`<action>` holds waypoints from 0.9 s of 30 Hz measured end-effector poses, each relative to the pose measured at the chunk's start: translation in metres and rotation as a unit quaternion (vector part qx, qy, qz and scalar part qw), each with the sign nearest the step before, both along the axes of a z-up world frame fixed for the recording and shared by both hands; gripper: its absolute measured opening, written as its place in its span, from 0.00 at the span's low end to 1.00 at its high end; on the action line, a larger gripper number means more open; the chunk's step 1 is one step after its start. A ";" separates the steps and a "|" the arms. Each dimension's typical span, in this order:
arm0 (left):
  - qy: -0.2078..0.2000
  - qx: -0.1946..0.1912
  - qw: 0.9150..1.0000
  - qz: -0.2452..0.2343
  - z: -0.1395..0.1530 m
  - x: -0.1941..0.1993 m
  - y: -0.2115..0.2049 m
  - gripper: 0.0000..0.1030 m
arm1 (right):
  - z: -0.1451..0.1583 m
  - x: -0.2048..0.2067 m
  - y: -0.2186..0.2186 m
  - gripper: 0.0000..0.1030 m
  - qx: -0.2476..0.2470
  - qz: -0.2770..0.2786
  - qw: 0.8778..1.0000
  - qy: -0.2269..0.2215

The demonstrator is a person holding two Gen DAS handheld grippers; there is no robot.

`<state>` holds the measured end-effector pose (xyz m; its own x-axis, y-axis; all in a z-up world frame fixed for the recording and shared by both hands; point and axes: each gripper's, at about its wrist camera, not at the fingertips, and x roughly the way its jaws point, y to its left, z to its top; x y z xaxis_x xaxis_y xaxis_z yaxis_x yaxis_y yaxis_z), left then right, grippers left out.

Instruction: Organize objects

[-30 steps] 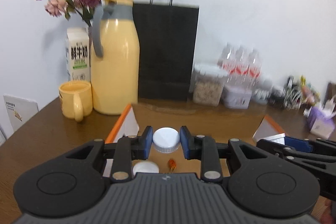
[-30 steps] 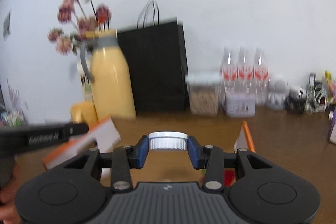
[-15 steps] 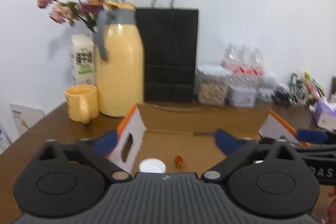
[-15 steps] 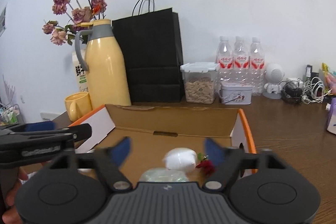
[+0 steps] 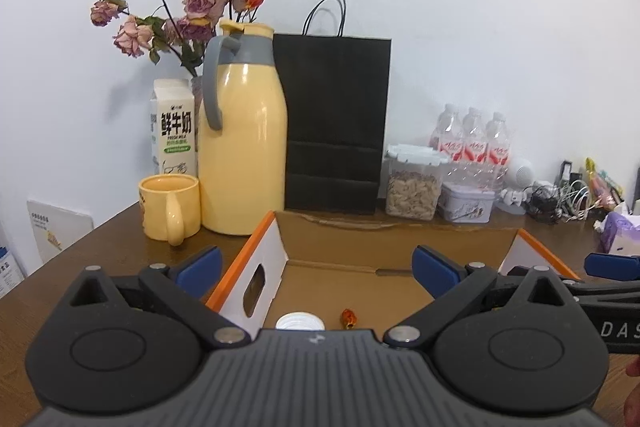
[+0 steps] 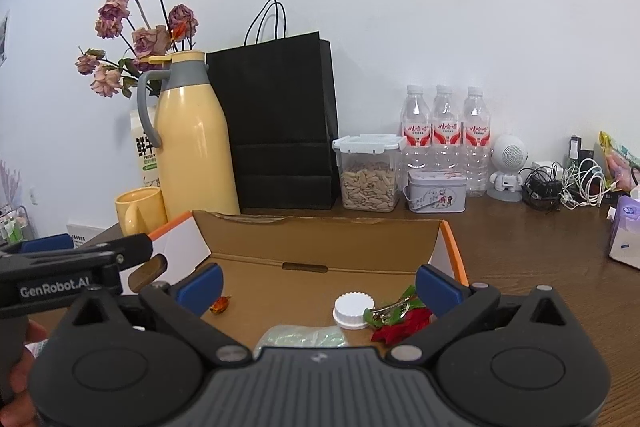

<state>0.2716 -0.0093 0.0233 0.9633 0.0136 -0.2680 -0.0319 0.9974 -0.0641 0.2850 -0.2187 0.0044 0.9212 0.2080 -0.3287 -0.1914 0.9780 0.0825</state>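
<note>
Both tongs hover at the near edge of an open cardboard box (image 6: 320, 239) with orange-edged white flaps that sits on a brown wooden surface (image 6: 532, 247).

The left tongs (image 5: 316, 267) are spread wide with nothing between their blue pads. Below them, on the box floor near its left wall, lies a white bottle cap (image 5: 300, 322), and just to its right a small orange-red wrapped candy (image 5: 348, 318), the two apart.

The jaws of the right tongs (image 6: 318, 287) are opening, already far apart, and no pad touches anything. Between and below them a white ribbed bottle cap (image 6: 354, 309) rests on the box floor, touching a red artificial rose with green leaves and a metal clip (image 6: 400, 315) on its right. A pale green crinkled packet (image 6: 300, 337) lies nearer, partly hidden by the tongs' body.

Along the far wall stand a yellow thermos jug (image 6: 196, 143), a yellow mug (image 6: 138, 215), a black paper bag (image 6: 280, 119), a clear container of seeds (image 6: 370, 175) and three water bottles (image 6: 444, 135).
</note>
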 end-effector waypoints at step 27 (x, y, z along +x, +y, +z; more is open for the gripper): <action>0.017 0.029 0.999 0.005 0.027 -0.069 0.019 1.00 | -0.003 -0.077 -0.036 1.00 -0.019 0.049 0.997 0.050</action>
<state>0.2021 0.0092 0.0500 0.9532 0.0395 -0.2997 -0.0432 0.9991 -0.0056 0.2079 -0.2547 0.0014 0.8597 0.2812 -0.4265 -0.2790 0.9578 0.0692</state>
